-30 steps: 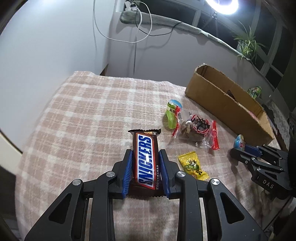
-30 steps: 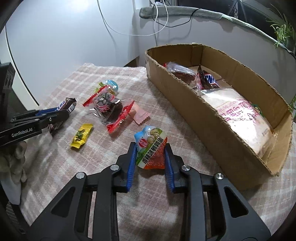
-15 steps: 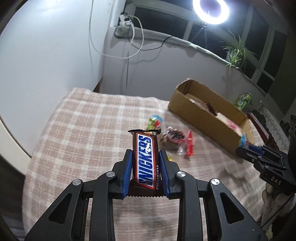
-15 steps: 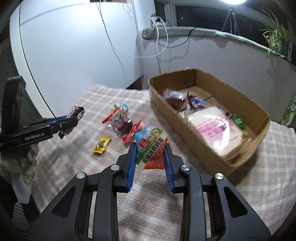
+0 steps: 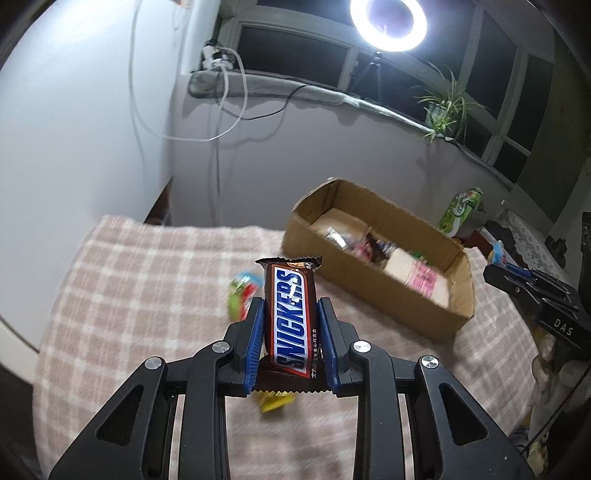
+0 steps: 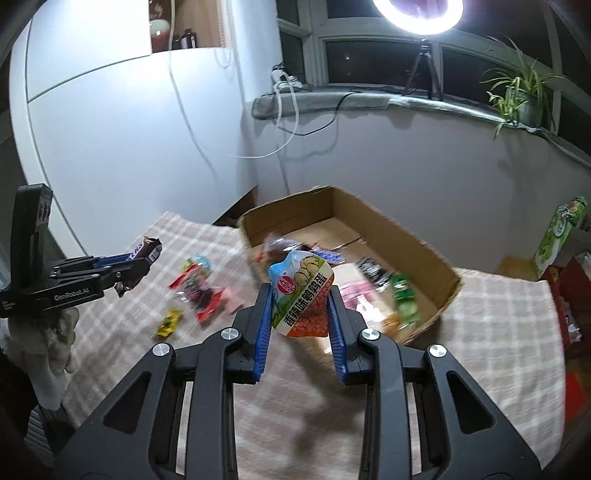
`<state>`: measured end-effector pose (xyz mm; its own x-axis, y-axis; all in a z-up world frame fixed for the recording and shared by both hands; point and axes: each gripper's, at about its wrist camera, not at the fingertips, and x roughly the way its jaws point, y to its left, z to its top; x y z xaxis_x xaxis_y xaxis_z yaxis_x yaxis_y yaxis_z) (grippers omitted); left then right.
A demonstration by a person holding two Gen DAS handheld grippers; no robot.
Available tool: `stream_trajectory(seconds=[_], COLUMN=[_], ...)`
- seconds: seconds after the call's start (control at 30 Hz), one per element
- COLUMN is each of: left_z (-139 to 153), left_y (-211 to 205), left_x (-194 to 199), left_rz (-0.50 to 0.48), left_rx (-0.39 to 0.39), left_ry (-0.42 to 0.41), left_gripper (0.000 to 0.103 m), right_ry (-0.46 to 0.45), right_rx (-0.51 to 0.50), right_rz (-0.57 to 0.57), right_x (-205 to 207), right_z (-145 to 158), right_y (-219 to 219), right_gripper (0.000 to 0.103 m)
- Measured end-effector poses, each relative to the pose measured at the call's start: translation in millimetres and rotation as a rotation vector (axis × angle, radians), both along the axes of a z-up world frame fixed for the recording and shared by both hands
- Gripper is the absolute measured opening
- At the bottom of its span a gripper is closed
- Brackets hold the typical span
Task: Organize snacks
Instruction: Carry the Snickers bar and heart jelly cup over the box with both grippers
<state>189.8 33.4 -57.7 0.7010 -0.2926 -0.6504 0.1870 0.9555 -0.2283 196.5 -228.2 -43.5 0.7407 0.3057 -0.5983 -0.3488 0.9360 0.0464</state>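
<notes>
My left gripper (image 5: 290,306) is shut on a brown Snickers bar (image 5: 290,314), held high above the checked tablecloth (image 5: 129,295). My right gripper (image 6: 300,295) is shut on a quail-egg snack pouch (image 6: 302,295), in the air in front of the open cardboard box (image 6: 436,254). The box (image 5: 388,295) holds several snack packets. Loose on the cloth lie a red-wrapped snack (image 6: 197,291), a small yellow candy (image 6: 169,324) and a green-blue packet (image 5: 240,291). The left gripper (image 6: 142,264) with the bar shows at the left of the right wrist view.
A green carton (image 6: 559,236) stands beyond the table's right end. A window sill with a potted plant (image 6: 521,99), cables and a ring light (image 5: 388,26) runs behind the table. A white wall is at the left.
Both grippers have risen well above the table with their snacks and drawn back, so the box and the loose snacks look smaller and farther away.
</notes>
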Motion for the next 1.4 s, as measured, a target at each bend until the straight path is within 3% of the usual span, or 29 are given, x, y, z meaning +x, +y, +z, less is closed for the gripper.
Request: stream_trajectory(seconds=[0.4,0.77,1.4], left_z=[12,3,-2], left_y=[-50,-86,-110], left_x=[58,105,125], left_rz=[-0.064,-0.101,-0.092], left_rx=[0.009,0.014,0.075], left_ry=[-0.013,0.013,-0.003], left_gripper=[0.027,0.027,0.027], right_ry=[0.001,0.041,0.073], right_rx=[-0.028,-0.018,-0.034], right_rz=[-0.029,-0.02,-0.014], right_x=[52,104,133], right_z=[1,-14,-32], right_y=[-32,-41,-40], right_gripper=[0.029,0.029,0.029])
